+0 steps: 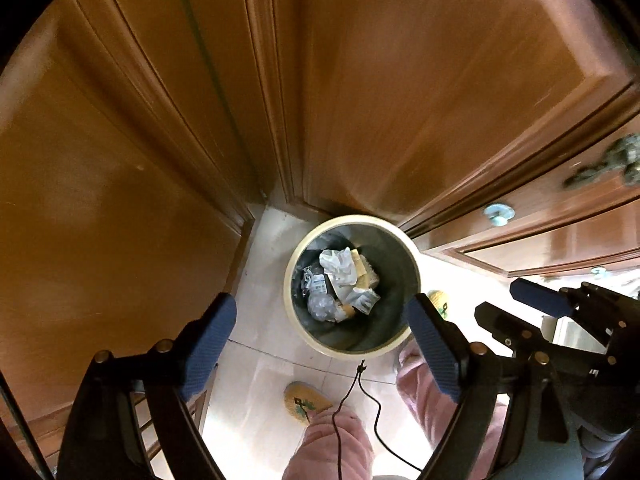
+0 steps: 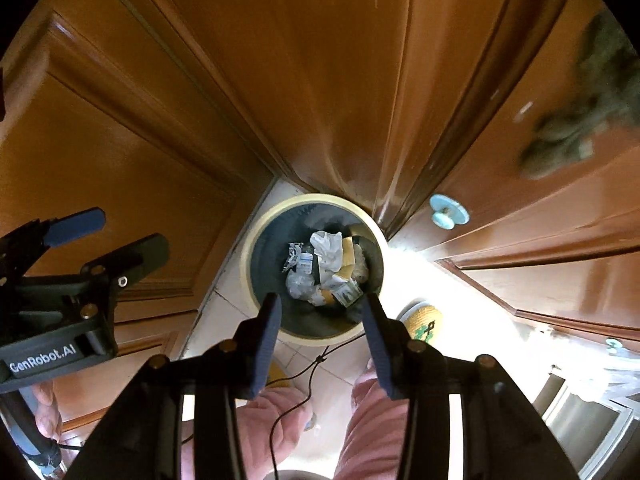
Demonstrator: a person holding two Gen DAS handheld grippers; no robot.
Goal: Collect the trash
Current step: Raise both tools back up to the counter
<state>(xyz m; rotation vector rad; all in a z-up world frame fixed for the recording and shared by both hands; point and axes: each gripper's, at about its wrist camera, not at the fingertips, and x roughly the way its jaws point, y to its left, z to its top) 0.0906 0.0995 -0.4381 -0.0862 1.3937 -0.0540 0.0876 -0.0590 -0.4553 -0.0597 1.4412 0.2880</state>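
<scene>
A round trash bin with a cream rim stands on the floor in a corner of wooden doors. It also shows in the right wrist view. Inside lie crumpled white paper, clear plastic and yellow wrappers. My left gripper is open and empty, high above the bin's near rim. My right gripper is open and empty, also high above the near rim. The right gripper shows in the left wrist view, and the left one in the right wrist view.
Wooden doors enclose the corner. A drawer front with a pale blue knob is at right. The person's pink trouser legs and yellow slippers stand on the light tile floor. A black cable hangs down.
</scene>
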